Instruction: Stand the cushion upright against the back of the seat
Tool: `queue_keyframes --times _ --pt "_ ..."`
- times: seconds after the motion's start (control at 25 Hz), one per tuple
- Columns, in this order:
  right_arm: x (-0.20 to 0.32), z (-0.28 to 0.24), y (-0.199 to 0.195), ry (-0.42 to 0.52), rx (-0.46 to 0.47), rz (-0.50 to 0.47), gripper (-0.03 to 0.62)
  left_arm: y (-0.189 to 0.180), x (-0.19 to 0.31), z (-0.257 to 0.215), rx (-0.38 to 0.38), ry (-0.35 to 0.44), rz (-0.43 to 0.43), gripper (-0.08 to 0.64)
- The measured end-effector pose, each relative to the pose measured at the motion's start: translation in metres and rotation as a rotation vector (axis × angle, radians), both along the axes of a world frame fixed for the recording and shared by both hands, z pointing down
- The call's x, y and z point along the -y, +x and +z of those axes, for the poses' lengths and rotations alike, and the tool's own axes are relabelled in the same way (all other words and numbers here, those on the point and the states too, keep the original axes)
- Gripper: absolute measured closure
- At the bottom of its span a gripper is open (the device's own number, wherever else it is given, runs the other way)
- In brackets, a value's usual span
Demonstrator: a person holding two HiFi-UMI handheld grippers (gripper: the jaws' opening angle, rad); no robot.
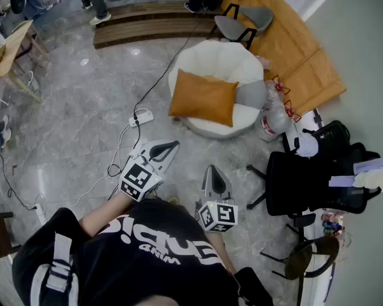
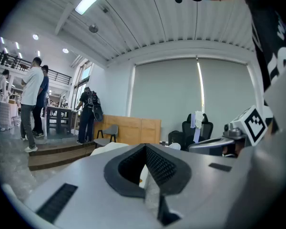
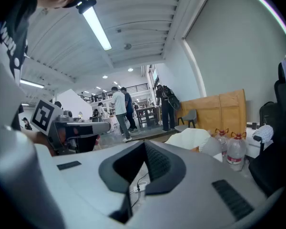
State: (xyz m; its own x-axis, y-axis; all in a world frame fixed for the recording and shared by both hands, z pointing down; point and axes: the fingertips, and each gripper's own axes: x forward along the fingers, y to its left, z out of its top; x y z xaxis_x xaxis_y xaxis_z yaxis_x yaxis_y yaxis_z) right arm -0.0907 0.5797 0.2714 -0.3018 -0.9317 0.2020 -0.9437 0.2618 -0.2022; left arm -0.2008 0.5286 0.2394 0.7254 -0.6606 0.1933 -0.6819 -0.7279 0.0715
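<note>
Both tongs are held low in front of the person, and both are closed on nothing. The jaws of the left tongs are together, and so are those of the right tongs. If they reach the cushion like this, they can only push it, so they must open first.

Just ahead of the left tongs a power strip lies on the floor, and a cable runs from it towards the seat. A step forward may catch it, I think, and pull the strip or upset the person's balance.

Farther ahead, well apart from both tongs, the orange cushion lies on the front part of the white seat. It is not yet up against the back. It looks soft, so a pinch at only one corner may let it sag, fold or slip out. A grip on two edges seems safer.

A grey cushion touches its right side and may be dragged with it. Beyond that, beside the seat, stand water bottles, which a wide swing of the right tongs could knock over.

At the far side, the back is curved. A cushion put down too steeply may tip forward again.
</note>
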Motion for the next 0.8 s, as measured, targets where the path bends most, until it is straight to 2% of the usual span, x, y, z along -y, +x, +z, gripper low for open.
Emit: queue_keyframes --times 0.48,0.6,0.8 --pt "0.004 0.002 -0.013 -0.002 0.007 -0.010 0.572 -0.011 0.005 0.004 0.014 0.027 -0.002 0.552" --pt "0.006 0.000 -0.020 0.006 0.038 -0.005 0.572 -0.019 0.007 0.005 0.010 0.038 0.011 0.552" --pt "0.006 -0.001 -0.028 0.002 0.038 0.010 0.572 -0.029 0.007 -0.004 -0.004 0.019 0.031 0.552"
